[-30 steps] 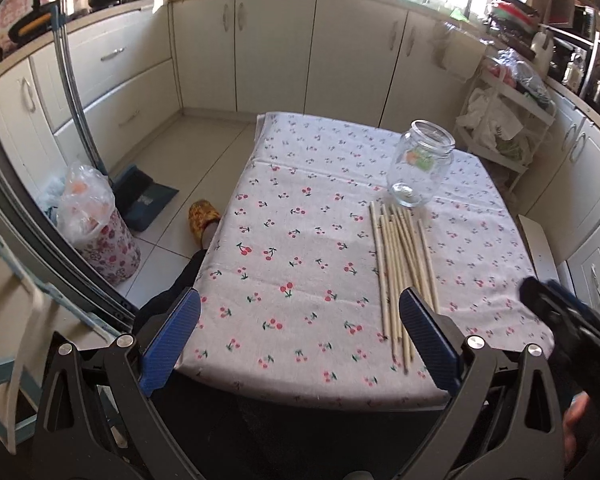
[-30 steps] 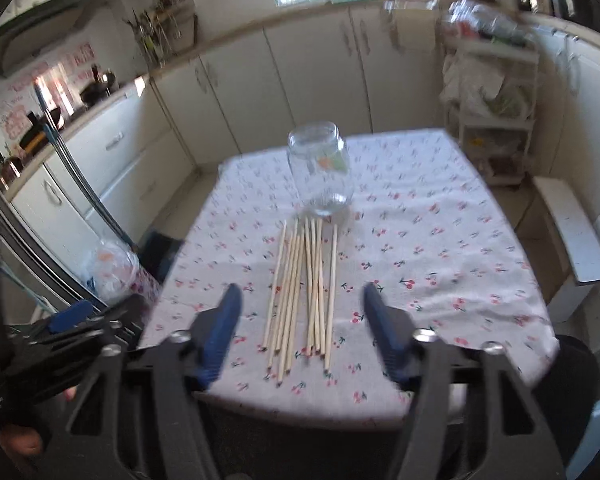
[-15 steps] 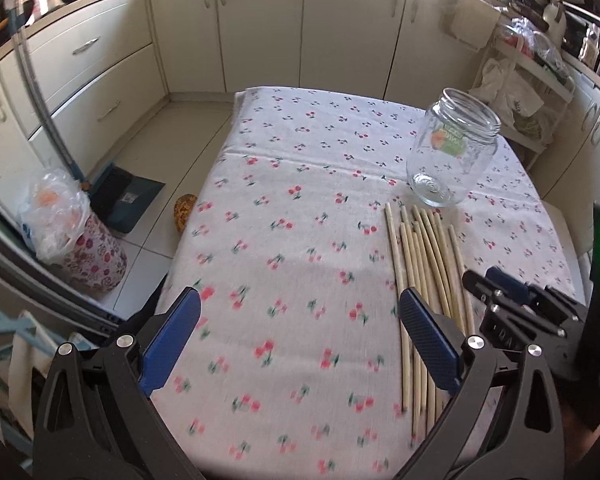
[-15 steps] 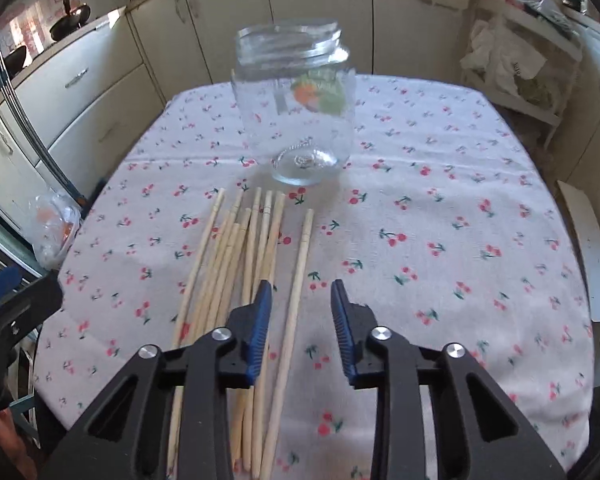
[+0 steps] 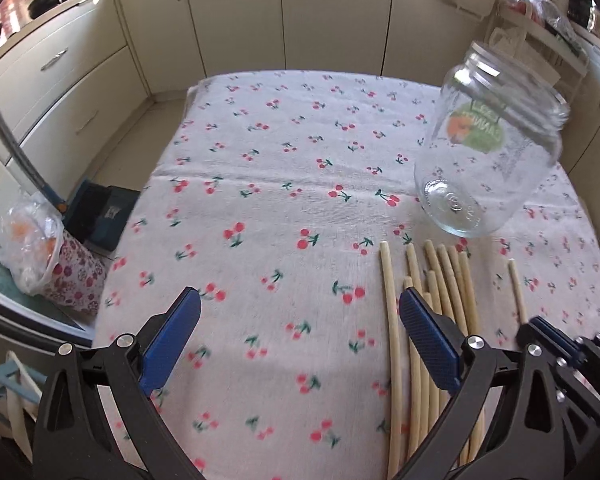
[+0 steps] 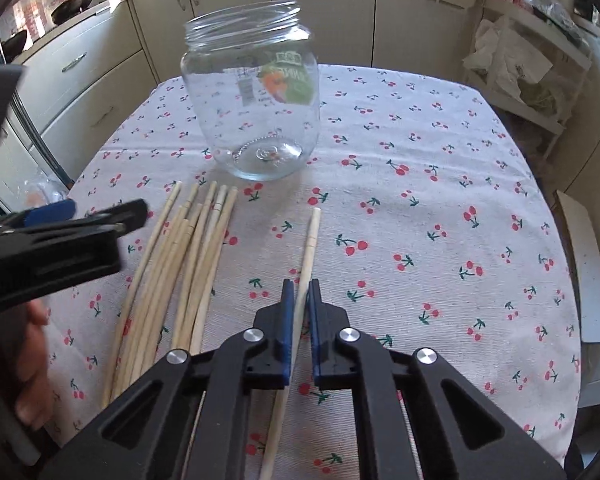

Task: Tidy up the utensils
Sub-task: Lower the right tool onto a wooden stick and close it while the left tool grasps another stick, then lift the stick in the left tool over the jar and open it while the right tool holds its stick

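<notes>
Because the right hand-held gripper (image 6: pixel 299 312) had its two blue pads drawn almost together around a single chopstick (image 6: pixel 309 248), with a sliver of gap visible on each side, whether it truly pinched the stick could not be told. If it lifted with so loose a hold, I judged the stick would likely slide out or swing nose-down, since the pads sat near the middle of a long, smooth shaft. A lift taken at a slant might also drag the near end across the cherry-print cloth (image 6: pixel 440 208) on the desk and twist the stick in the pads.

That chopstick lay flat between the pads, running away toward the empty glass jar (image 6: pixel 256 108), its far tip stopping short of the jar's base. The jar stood upright and mouth-up just beyond; a stick dropped in carelessly could tip it, being light glass on cloth.

To the left, apart from the lone stick, the remaining chopsticks (image 6: pixel 180 264) lay bunched in a loose fan. The left hand-held gripper (image 5: pixel 300 336) hovered wide open over the cloth, holding nothing, its right pad above that bundle.
</notes>
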`<act>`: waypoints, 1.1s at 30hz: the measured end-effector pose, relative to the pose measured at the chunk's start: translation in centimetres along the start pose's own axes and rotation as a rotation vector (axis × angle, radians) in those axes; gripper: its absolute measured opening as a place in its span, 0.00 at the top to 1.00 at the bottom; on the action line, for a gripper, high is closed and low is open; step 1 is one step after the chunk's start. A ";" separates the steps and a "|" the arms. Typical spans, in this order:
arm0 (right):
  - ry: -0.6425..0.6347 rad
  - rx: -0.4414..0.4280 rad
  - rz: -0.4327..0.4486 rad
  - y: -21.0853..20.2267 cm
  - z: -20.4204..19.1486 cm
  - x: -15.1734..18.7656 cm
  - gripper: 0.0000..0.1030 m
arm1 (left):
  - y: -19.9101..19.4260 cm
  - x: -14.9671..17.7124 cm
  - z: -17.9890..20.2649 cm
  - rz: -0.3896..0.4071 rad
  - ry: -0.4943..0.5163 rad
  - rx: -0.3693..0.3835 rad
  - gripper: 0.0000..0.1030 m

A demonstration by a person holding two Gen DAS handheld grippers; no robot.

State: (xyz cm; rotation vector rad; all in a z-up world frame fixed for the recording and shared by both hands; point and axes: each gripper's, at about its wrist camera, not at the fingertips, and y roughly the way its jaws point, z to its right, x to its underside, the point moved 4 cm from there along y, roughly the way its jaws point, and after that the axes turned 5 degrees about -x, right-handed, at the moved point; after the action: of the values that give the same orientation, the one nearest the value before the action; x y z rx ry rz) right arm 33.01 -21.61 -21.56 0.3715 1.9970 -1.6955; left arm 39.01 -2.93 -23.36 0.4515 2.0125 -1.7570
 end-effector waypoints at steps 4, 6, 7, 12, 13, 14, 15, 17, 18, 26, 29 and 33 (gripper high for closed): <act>0.006 -0.014 0.000 0.2 0.1 -0.4 0.92 | 0.8 -0.6 0.6 0.009 0.014 -0.004 0.07; 0.002 -0.018 0.003 0.4 0.3 -0.7 0.92 | 1.4 -0.9 0.9 0.002 0.021 -0.007 0.08; 0.001 -0.022 0.004 0.5 0.3 -0.8 0.92 | 1.6 -0.9 1.0 0.001 0.023 -0.003 0.12; -0.013 -0.029 0.001 0.7 0.2 -1.1 0.92 | 1.7 -0.9 1.8 0.035 0.043 0.028 0.30; -0.015 -0.031 0.002 0.7 0.2 -1.1 0.92 | 1.6 -0.9 1.9 0.046 0.051 0.035 0.39; -0.015 -0.033 0.003 0.7 0.3 -1.1 0.92 | 1.5 -0.8 2.1 0.057 0.061 0.045 0.43; -0.014 -0.036 0.004 0.7 0.4 -1.1 0.92 | 1.3 -0.7 2.4 0.067 0.079 0.060 0.55; -0.007 -0.044 -0.001 0.7 0.5 -1.1 0.93 | 1.0 -0.6 2.6 0.069 0.098 0.086 0.75; -0.002 -0.047 -0.005 0.7 0.5 -1.2 0.93 | 0.8 -0.6 2.7 0.064 0.111 0.112 0.80; -0.020 -0.038 -0.020 1.0 0.0 -1.5 0.88 | 1.0 -0.9 3.1 0.045 0.148 0.115 0.80; -0.028 -0.040 -0.010 1.1 0.0 -1.4 0.94 | 0.9 -0.9 3.6 0.053 0.165 0.135 0.91; 0.040 -0.090 0.000 0.8 0.9 -1.1 0.94 | 0.8 -1.0 3.1 0.008 0.140 0.201 0.95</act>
State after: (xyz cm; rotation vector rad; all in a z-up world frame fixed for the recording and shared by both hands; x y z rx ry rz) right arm 34.47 -22.23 -21.76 0.3767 2.0937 -1.6042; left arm 40.57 -5.84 -23.83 0.6620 1.9291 -1.9815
